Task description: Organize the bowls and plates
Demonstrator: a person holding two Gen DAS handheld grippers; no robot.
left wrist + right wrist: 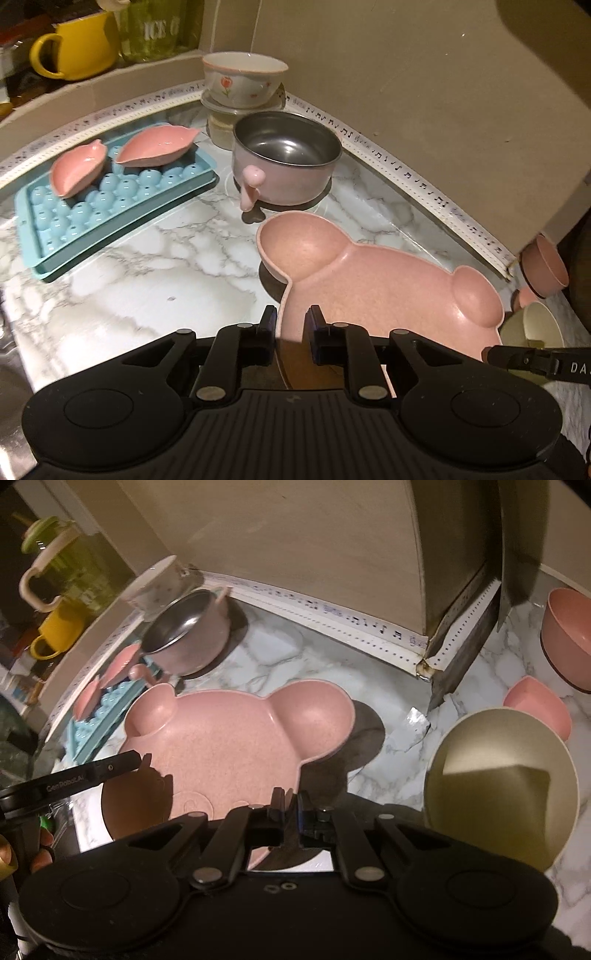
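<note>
Currently both grippers clamp the pink bear plate [229, 738]: left gripper [291, 325] on its side rim, right gripper [290, 805] pinched on its near rim. Plate sits mid-countertop [122, 280], steel bowl [286, 158] behind it, cream bowl [498, 790] beside it.

Marble-pattern counter [155, 266], white music-note trim [399, 158] along its back edge; beige wall panel [406, 74] behind. Warm, dim light.

"ICE" on green jar [160, 31], "CenRobotAI" on left claw [122, 766]
</note>
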